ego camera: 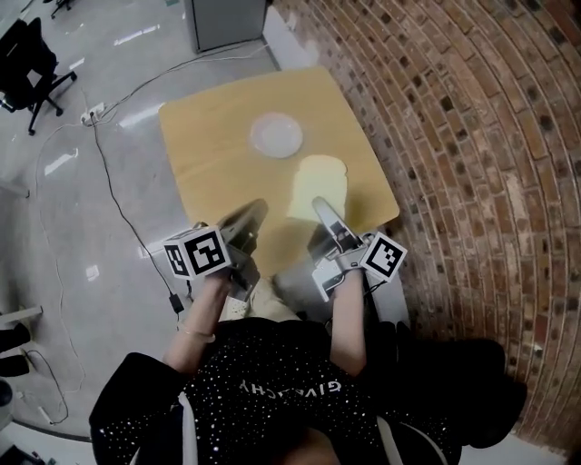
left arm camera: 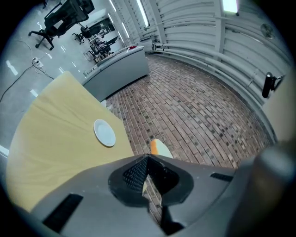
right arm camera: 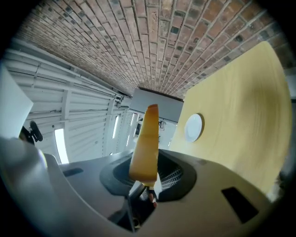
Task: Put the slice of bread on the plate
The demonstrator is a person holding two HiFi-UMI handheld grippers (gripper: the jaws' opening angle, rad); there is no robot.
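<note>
right gripper (right arm camera: 144, 181) clamped on the one slice of bread (ego camera: 318, 186), near the one plate (ego camera: 275, 134), over the table (ego camera: 204, 154). left gripper (ego camera: 250, 213) jaws together, empty, farther from the plate. pinch seen only in right gripper view; both grippers together only in head view.

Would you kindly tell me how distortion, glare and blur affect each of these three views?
Head view: fisheye bends the brickwork, and glare streaks the grey floor. Left gripper view: dark vignetted corners, ceiling lamp blown out. Right gripper view: the slice of bread sits close and soft; the plate looks sharper.
</note>
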